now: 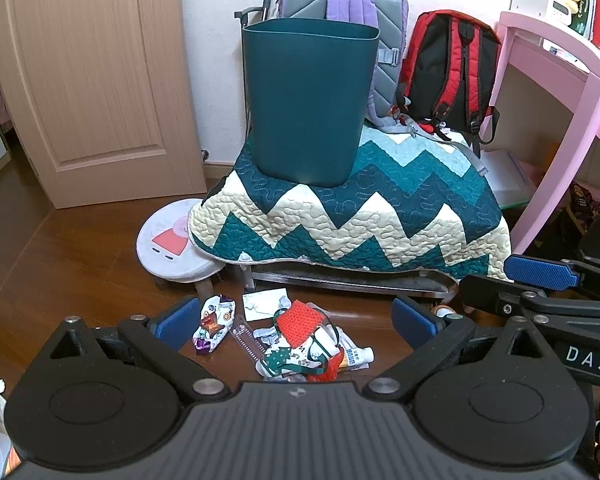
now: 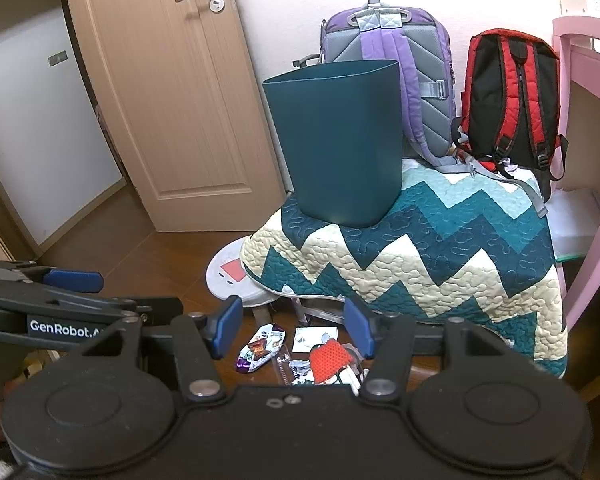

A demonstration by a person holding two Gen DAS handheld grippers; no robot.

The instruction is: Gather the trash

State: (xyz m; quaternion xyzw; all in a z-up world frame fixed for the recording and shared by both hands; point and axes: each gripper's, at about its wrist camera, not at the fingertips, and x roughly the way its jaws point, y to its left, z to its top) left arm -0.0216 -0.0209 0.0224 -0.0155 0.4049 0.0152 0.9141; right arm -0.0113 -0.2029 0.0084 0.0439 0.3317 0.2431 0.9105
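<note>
Both grippers above the floor trash, nothing gripped.
Left gripper (image 1: 296,320) and right gripper (image 2: 294,330): jaws wide apart, empty. Trash pile (image 1: 304,344) lies on the wood floor (image 1: 80,248) in front of the quilt-covered seat (image 1: 380,216): snack wrapper (image 1: 212,326), red mesh piece (image 1: 302,326), tube, paper scraps. Teal bin (image 1: 308,100) stands upright on the quilt, two backpacks behind it.
</note>
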